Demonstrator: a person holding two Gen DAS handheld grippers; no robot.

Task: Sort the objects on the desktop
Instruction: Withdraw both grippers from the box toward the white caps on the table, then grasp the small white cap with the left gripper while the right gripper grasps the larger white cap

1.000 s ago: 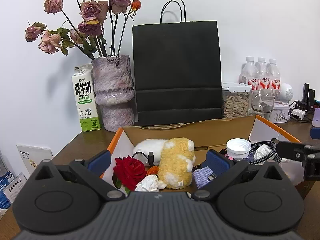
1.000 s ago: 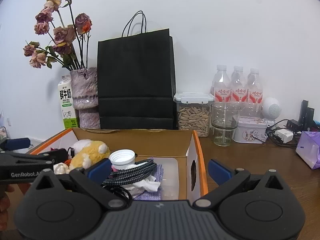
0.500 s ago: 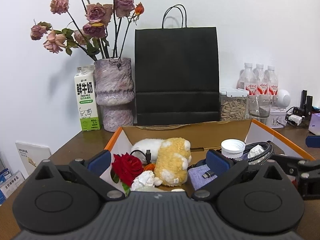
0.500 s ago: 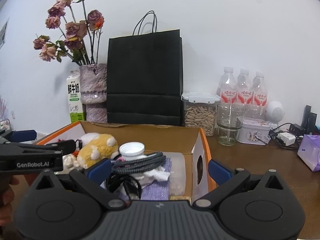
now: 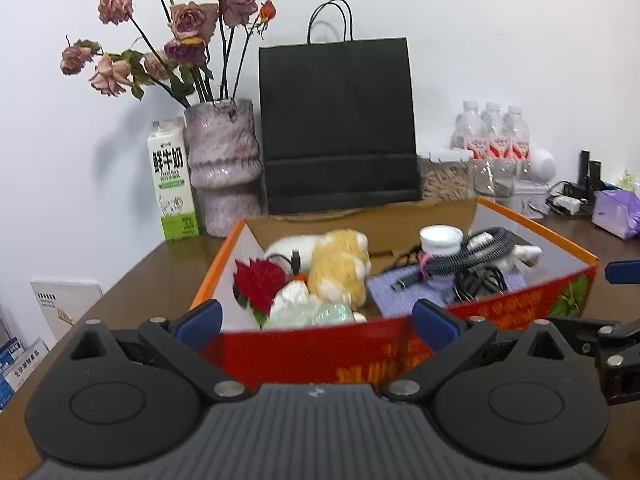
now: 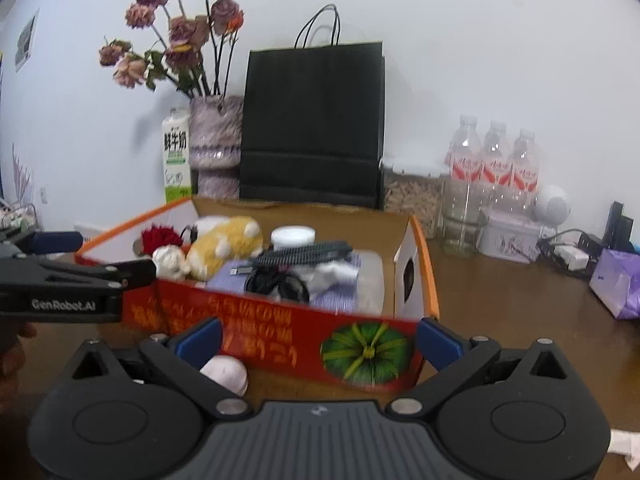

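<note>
Ahead of the spread, empty left hand-held gripper [image 5: 314, 322] and right hand-held gripper [image 6: 318, 338], the red-and-orange cardboard box [image 5: 312, 346] on the brown tabletop [image 6: 520, 312] holds a fuzzy yellow plush toy [image 5: 340, 270], red fabric rose [image 5: 258, 282] and braided black cable [image 5: 468, 256].

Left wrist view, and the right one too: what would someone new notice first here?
Probably the red and orange cardboard box in the middle of the brown wooden desk, crammed with a yellow plush toy, a red artificial rose and coiled black cables. Behind it stand a tall black paper bag and, to its left, a mottled purple vase of dried roses.
</note>
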